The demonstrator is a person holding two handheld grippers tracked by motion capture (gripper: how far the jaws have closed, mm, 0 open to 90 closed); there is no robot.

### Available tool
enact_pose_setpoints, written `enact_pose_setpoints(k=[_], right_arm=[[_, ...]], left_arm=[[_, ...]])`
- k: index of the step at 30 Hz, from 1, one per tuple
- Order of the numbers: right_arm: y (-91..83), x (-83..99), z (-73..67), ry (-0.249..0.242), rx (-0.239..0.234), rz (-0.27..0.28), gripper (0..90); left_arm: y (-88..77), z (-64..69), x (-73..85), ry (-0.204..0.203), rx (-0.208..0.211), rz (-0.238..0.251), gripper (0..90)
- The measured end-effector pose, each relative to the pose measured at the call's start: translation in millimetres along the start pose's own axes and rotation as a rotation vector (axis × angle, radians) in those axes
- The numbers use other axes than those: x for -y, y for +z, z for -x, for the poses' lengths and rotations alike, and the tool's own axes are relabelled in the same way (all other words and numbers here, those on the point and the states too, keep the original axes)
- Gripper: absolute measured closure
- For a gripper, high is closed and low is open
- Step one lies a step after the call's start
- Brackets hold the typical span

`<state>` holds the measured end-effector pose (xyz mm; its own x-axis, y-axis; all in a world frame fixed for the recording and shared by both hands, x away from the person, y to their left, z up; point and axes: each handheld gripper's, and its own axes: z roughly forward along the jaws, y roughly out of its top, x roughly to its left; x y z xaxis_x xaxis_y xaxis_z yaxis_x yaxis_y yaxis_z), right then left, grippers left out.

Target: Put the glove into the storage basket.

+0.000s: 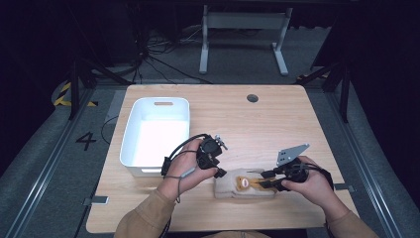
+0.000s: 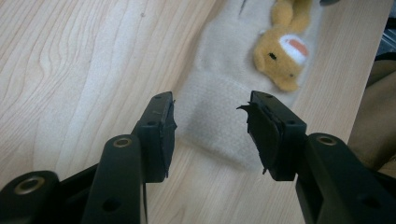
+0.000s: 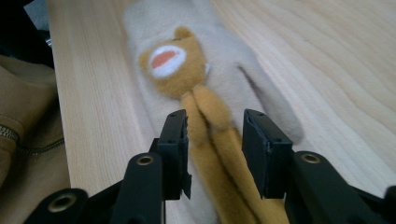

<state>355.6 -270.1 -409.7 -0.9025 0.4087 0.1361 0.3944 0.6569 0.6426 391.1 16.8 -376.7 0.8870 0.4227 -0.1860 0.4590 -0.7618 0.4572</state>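
A beige fleece mitten (image 1: 229, 190) lies flat near the table's front edge, with a small yellow-brown bear (image 1: 242, 184) sewn on top. My left gripper (image 1: 219, 173) hovers at the mitten's left end; in the left gripper view the left gripper (image 2: 210, 106) is open over the beige mitten (image 2: 219, 116), with nothing pressed between its pads and the bear (image 2: 280, 56) farther off. My right gripper (image 1: 265, 180) sits at the mitten's right end. The right gripper (image 3: 215, 120) is open, its jaws standing either side of the bear's long limbs (image 3: 219, 140) without pinching them. The bear's face (image 3: 168, 63) lies just beyond.
A white plastic bin (image 1: 157, 134) with nothing in it stands on the table's left half, close behind my left hand. A round cable hole (image 1: 252, 98) sits near the far edge. The table's front edge runs just below the mitten, with tan sleeves (image 1: 148, 218) over it.
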Motion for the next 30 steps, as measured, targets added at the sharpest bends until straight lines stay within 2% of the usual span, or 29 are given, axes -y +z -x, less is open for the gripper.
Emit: enact_pose_setpoints(k=[5, 7, 11, 22, 24, 29, 30], right_arm=[[-8.7, 3.8, 4.5, 0.025, 0.016, 0.026, 57.5], [-11.6, 5.5, 6.4, 0.033, 0.024, 0.035, 56.9], [-18.0, 9.1, 11.2, 0.054, 0.033, 0.057, 55.8], [-26.5, 15.2, 19.4, 0.094, 0.040, 0.086, 54.0], [-26.4, 16.6, 20.1, 0.100, 0.038, 0.089, 53.6], [-28.6, 18.3, 22.1, 0.111, 0.040, 0.108, 52.8], [-28.8, 18.3, 22.2, 0.112, 0.039, 0.109, 52.8]], left_arm=[[3.3, 3.8, -2.7, 0.019, 0.011, -0.004, 49.8], [4.6, 5.0, -3.9, 0.027, 0.014, -0.006, 46.1], [11.6, 8.8, -7.1, 0.074, 0.016, -0.002, 40.0], [33.0, 16.5, -12.5, 0.136, 0.013, -0.019, 31.0], [37.5, 17.5, -13.6, 0.151, 0.022, -0.025, 29.6], [49.5, 24.1, -16.2, 0.207, 0.016, -0.046, 22.6], [49.5, 24.1, -16.2, 0.207, 0.016, -0.046, 22.6]])
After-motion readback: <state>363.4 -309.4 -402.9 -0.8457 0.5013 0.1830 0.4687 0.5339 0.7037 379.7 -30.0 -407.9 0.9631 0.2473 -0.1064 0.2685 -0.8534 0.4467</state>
